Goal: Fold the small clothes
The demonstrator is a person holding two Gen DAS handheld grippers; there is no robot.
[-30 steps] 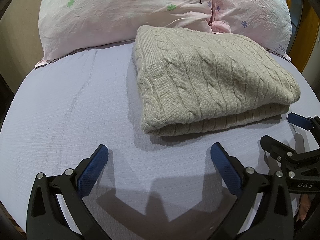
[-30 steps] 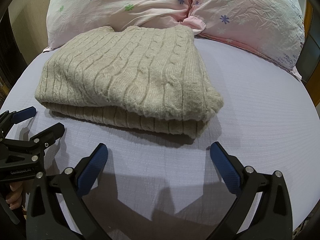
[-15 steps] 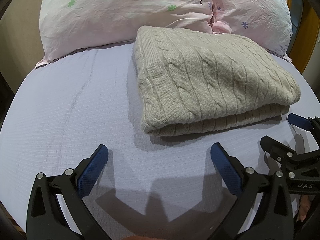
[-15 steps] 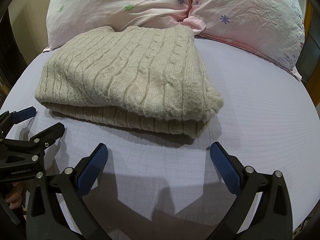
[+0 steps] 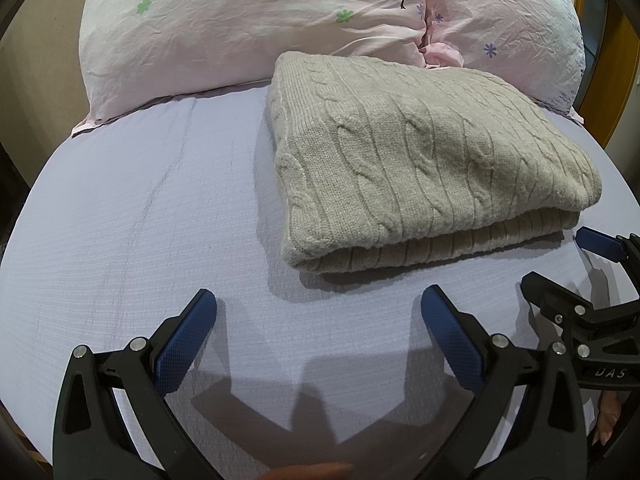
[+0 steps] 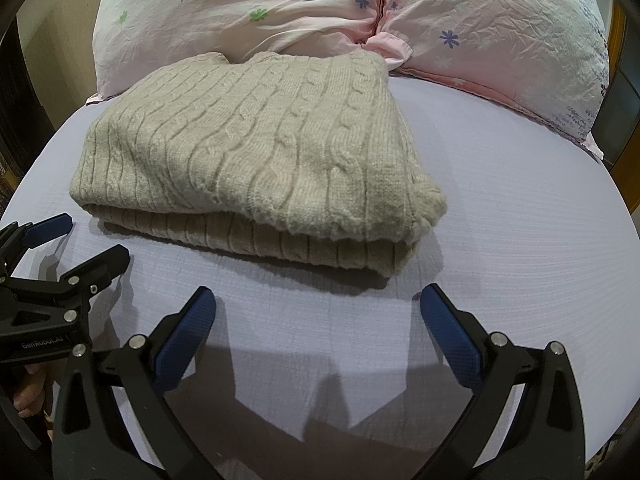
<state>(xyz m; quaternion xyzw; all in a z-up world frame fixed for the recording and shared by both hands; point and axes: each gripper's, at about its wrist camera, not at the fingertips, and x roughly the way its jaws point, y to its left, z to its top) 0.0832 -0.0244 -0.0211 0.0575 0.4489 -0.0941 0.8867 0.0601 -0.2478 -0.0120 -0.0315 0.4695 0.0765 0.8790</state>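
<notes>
A beige cable-knit sweater [image 5: 420, 160] lies folded in a thick rectangle on the lilac bed sheet [image 5: 140, 220], its far edge against the pillows. It also shows in the right wrist view [image 6: 260, 152]. My left gripper [image 5: 318, 320] is open and empty, hovering just short of the sweater's near left corner. My right gripper [image 6: 318, 320] is open and empty, just short of the sweater's near right corner. Each gripper shows at the edge of the other's view: the right one [image 5: 560, 264], the left one [image 6: 84, 240].
Two pink flowered pillows [image 5: 260, 28] [image 6: 500, 36] stand along the head of the bed behind the sweater. The lilac sheet [image 6: 520, 240] stretches to both sides. A wooden frame [image 5: 608, 60] stands at the far right.
</notes>
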